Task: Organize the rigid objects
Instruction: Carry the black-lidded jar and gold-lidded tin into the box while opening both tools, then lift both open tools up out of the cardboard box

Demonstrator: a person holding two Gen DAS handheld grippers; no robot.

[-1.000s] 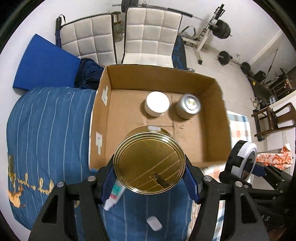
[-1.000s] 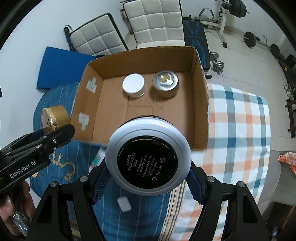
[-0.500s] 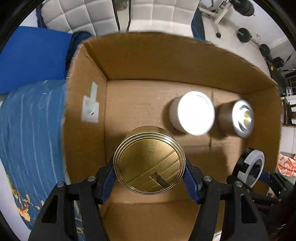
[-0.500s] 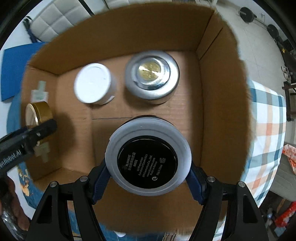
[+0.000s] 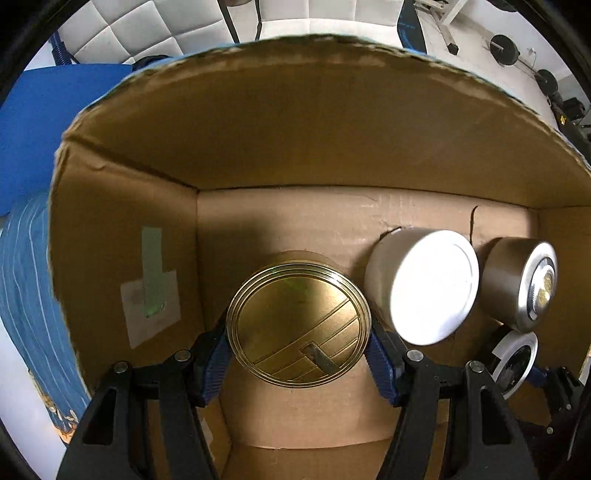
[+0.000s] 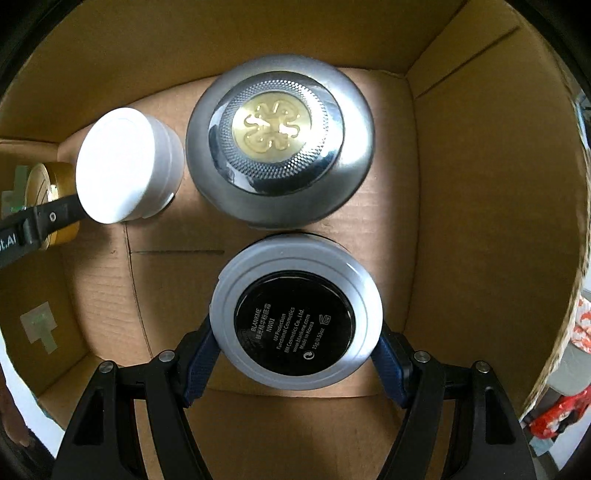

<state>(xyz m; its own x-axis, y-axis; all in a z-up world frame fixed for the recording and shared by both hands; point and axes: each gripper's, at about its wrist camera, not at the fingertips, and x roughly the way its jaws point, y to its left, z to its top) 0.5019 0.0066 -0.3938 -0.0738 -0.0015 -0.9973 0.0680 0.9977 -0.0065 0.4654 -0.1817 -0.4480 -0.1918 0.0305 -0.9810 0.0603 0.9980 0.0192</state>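
Observation:
My left gripper (image 5: 298,345) is shut on a round gold tin (image 5: 298,325) and holds it low inside the cardboard box (image 5: 295,140), left of a white jar (image 5: 432,284). A silver jar with a gold emblem (image 5: 524,280) stands right of the white jar. My right gripper (image 6: 295,343) is shut on a white compact with a black label (image 6: 295,325), just in front of the silver jar (image 6: 279,151). The white jar (image 6: 118,158) and the gold tin (image 6: 44,192) show at the left in the right wrist view. The compact shows at lower right in the left wrist view (image 5: 515,363).
The box walls (image 6: 491,184) close in on all sides. A taped patch (image 5: 149,291) is on the left wall. Blue striped bedding (image 5: 22,280) lies outside to the left, with white padded chairs (image 5: 155,33) behind the box.
Both grippers have moved forward and down into the box with their loads. The jars now loom much closer and the box walls fill both views.

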